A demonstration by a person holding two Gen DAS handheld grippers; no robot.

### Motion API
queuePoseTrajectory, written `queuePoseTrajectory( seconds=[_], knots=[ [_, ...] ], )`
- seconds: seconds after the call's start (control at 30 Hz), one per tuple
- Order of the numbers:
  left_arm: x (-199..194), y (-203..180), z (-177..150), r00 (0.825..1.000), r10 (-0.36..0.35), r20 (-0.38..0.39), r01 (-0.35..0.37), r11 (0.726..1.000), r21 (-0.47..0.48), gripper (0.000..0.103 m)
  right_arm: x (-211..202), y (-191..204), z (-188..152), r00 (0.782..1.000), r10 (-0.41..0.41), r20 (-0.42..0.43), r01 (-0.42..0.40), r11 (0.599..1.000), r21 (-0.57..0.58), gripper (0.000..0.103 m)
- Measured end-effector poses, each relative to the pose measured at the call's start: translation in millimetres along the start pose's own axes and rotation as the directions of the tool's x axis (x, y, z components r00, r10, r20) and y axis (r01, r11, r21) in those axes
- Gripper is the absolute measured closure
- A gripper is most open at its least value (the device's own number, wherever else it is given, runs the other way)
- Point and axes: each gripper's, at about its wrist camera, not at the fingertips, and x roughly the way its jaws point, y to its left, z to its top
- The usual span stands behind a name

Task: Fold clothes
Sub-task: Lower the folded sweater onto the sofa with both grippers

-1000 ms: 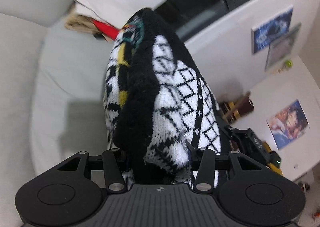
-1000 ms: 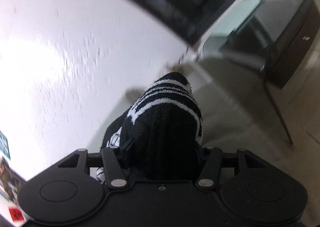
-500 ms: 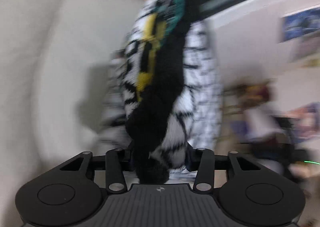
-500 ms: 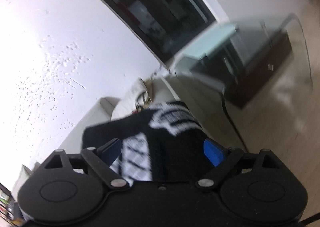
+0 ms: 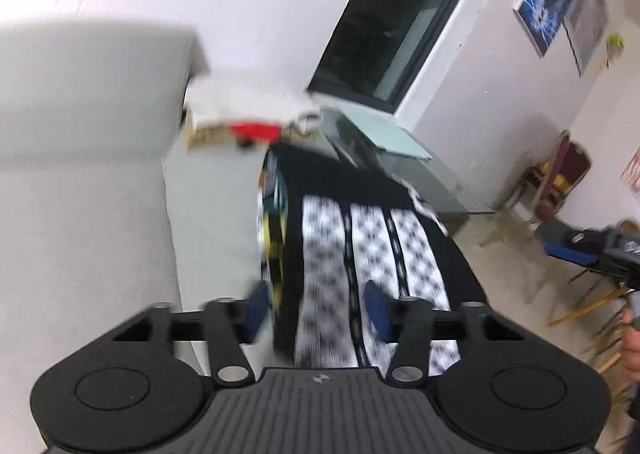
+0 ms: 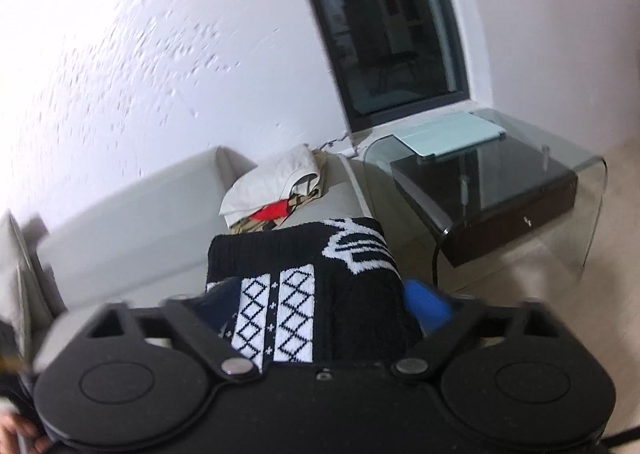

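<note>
— While both views are smeared with blur, can you tell where the sweater is?

— Yes. It is a black and white knitted sweater with diamond-patterned white bands, and it hangs above the pale sofa, stretched between the two tools. In the left wrist view a stripe of yellow and teal shows along its left edge.

— What about the left hand-held gripper?

— Its blue pads sit on either side of a bunched edge of the knit, with cloth between them, and the jaws are closing. The fabric runs away from it towards the far end of the sofa.

— And the right hand-held gripper?

— Same story: a thick black fold of the sweater fills the gap between its blue pads, and these jaws are closing too. The pads look pressed against the cloth on both sides.

— Anything else around?

— A pile of clothes, whitish with a bit of red, lies at the sofa's far end. Beside that end stands a bent glass side table with a dark box under it and a pale green flat thing on top. A dark window is set in the white wall behind. In the left wrist view the right tool appears at the right edge.
</note>
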Motion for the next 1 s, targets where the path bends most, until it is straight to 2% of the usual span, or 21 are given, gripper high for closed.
queuePoseTrajectory(
  seconds=[0.07, 0.1, 0.2, 0.33, 0.37, 0.43, 0.57, 0.63, 0.73, 0.8, 0.87, 0.93, 1.0],
  knots=[
    [18.7, -14.5, 19.4, 0.998, 0.053, 0.019, -0.054, 0.997, 0.053, 0.078, 20.9, 8.4, 6.9, 0.999, -0.017, -0.046, 0.016, 1.0, -0.019, 0.074],
    [35.5, -22.3, 30.2, 0.997, 0.077, 0.03, -0.079, 0.995, 0.065, 0.079, 32.5, 12.2, 10.2, 0.997, -0.029, -0.067, 0.027, 0.999, -0.032, 0.074],
    [76.8, -35.2, 55.0, 0.994, 0.102, 0.041, -0.106, 0.989, 0.102, 0.079, 76.7, 19.8, 16.6, 0.98, -0.123, -0.159, 0.113, 0.991, -0.075, 0.074],
    [130.0, -38.5, 76.9, 0.989, 0.149, 0.013, -0.148, 0.969, 0.196, 0.077, 120.5, 17.6, 8.8, 0.93, -0.231, -0.287, 0.194, 0.969, -0.151, 0.074],
    [146.1, -35.9, 76.8, 0.985, 0.17, -0.032, -0.16, 0.965, 0.208, 0.075, 127.5, 16.4, 4.5, 0.92, -0.248, -0.302, 0.2, 0.963, -0.181, 0.073],
    [178.8, -30.4, 76.1, 0.97, 0.21, -0.125, -0.178, 0.957, 0.23, 0.074, 138.8, 12.1, -2.3, 0.913, -0.27, -0.305, 0.209, 0.953, -0.217, 0.068],
    [215.6, -33.2, 64.6, 0.949, 0.282, -0.144, -0.232, 0.928, 0.291, 0.075, 165.4, -4.3, -7.2, 0.907, -0.241, -0.346, 0.2, 0.968, -0.15, 0.063],
    [211.6, -32.2, 66.2, 0.95, 0.279, -0.141, -0.229, 0.928, 0.293, 0.075, 172.1, -6.2, -10.0, 0.906, -0.251, -0.342, 0.216, 0.967, -0.137, 0.061],
    [196.6, -34.5, 68.9, 0.954, 0.277, -0.117, -0.232, 0.925, 0.302, 0.072, 161.3, -1.6, -8.9, 0.908, -0.256, -0.331, 0.22, 0.965, -0.144, 0.061],
    [172.4, -40.3, 71.4, 0.955, 0.281, -0.095, -0.242, 0.924, 0.295, 0.063, 147.2, -1.7, -4.3, 0.918, -0.238, -0.318, 0.208, 0.97, -0.125, 0.061],
    [140.4, -41.4, 71.8, 0.967, 0.239, -0.085, -0.207, 0.937, 0.28, 0.057, 123.4, -3.5, 0.6, 0.934, -0.199, -0.297, 0.18, 0.98, -0.09, 0.059],
    [107.9, -42.4, 66.9, 0.98, 0.181, -0.076, -0.154, 0.949, 0.274, 0.055, 93.4, -4.9, 2.0, 0.95, -0.148, -0.276, 0.135, 0.989, -0.064, 0.052],
    [82.3, -47.3, 52.4, 0.982, 0.172, -0.082, -0.137, 0.935, 0.326, 0.055, 70.5, -1.6, -0.3, 0.954, -0.129, -0.27, 0.108, 0.99, -0.092, 0.045]
  ],
)
